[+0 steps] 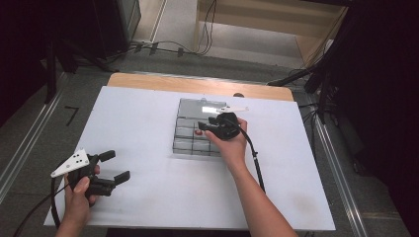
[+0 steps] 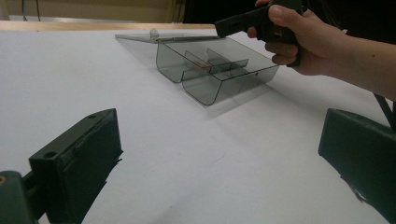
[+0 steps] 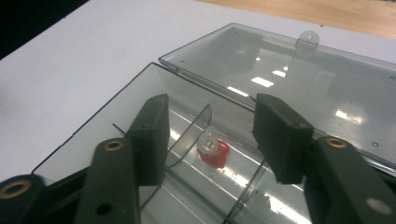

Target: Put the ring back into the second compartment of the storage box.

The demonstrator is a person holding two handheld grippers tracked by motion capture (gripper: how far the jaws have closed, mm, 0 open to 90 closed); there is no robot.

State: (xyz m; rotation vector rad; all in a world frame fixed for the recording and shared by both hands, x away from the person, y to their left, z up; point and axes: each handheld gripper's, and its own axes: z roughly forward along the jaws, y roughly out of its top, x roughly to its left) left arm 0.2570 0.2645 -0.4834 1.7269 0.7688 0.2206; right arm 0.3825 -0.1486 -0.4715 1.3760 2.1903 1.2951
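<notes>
Jaws of the right gripper [image 3: 210,135] are standing apart above the clear box [image 3: 116,135], gripping nothing; the red piece [image 3: 215,153] is lying loose in a compartment below, apparently just deposited. Left gripper [image 1: 114,165] is waiting open, well aside, keeping clear.

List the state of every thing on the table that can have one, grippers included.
Clear compartment box: open, lid folded back flat on the table.
Small red piece: lying in a compartment of the box, touched by neither pad.
Right gripper: open, jaws apart above the red piece.
Left gripper: open, holding nothing, off to the side of the box.
</notes>
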